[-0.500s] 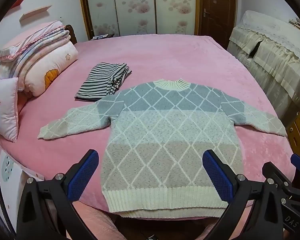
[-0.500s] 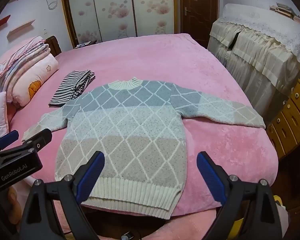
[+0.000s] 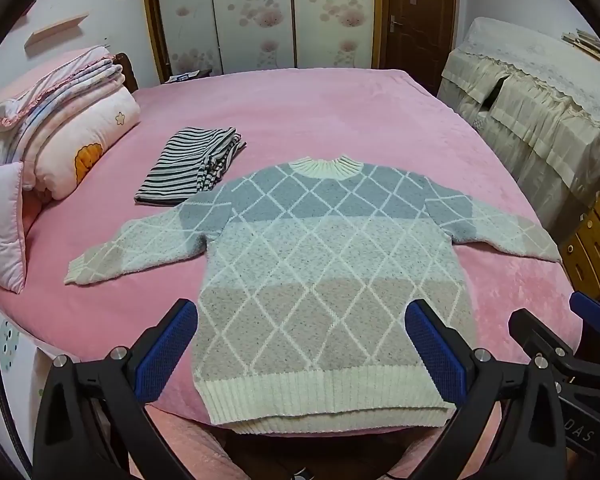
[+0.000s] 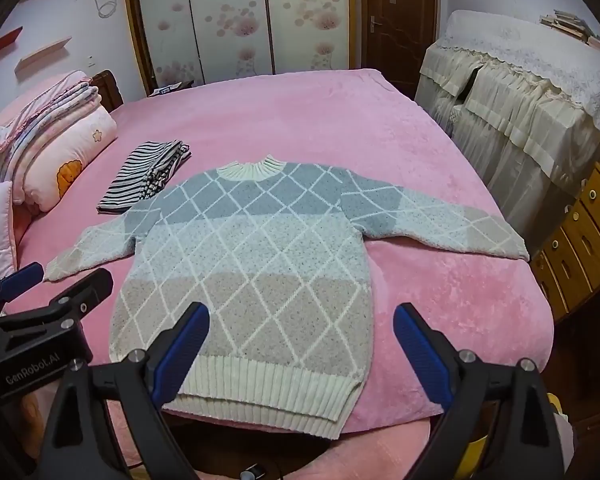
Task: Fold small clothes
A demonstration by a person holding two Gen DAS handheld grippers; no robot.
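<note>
Knitted and judged soft, thick and limp, the sweater [image 3: 332, 276] is best taken at a sleeve cuff [image 3: 78, 272]; the left gripper [image 3: 300, 348] and right gripper [image 4: 300, 348] are held fully spread and empty.

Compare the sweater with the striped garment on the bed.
The sweater lies spread flat with sleeves out; the striped garment is folded into a compact stack. The sweater has a diamond pattern in grey-blue and beige bands; the striped garment has dark and white stripes. Both rest on the pink bed.
</note>
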